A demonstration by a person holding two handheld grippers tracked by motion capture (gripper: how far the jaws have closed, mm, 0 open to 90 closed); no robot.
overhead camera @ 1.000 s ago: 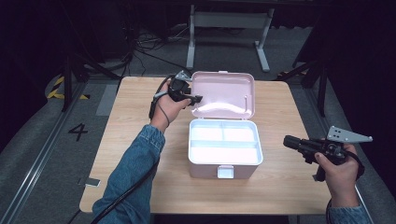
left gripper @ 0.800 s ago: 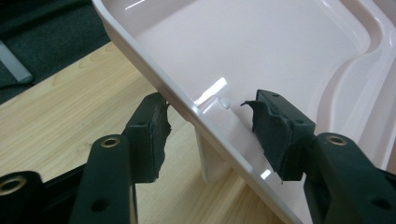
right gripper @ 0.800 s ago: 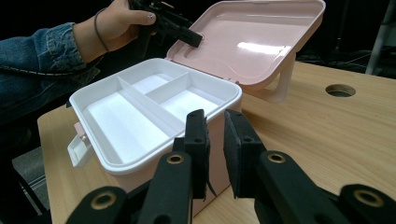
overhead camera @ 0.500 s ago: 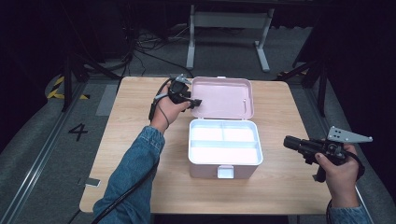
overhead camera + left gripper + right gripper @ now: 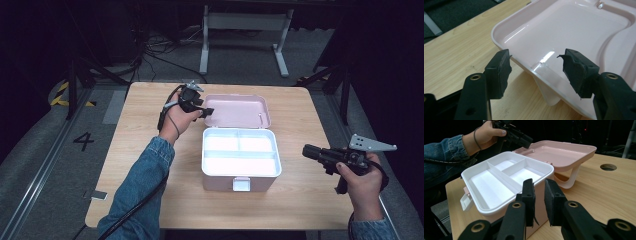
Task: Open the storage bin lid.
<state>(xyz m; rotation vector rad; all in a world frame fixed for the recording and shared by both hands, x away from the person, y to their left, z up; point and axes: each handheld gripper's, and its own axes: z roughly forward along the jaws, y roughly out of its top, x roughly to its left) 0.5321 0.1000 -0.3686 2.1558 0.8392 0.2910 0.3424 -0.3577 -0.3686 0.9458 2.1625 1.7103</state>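
Pink lid [image 5: 237, 111] of the open box [image 5: 240, 159], thrown back flat behind it with its long axis across the table [image 5: 140, 150], has its left rim between the left gripper [image 5: 204, 111]'s just-opened jaws, pads clear, empty right gripper [image 5: 306, 150] nearly shut right of the box

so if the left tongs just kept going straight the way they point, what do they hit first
Most likely the rim of the open pink lid. The left tongs stand open with that edge right between and just beyond their tips, nothing clamped. Depth is hard to judge, but nothing else lies nearer.
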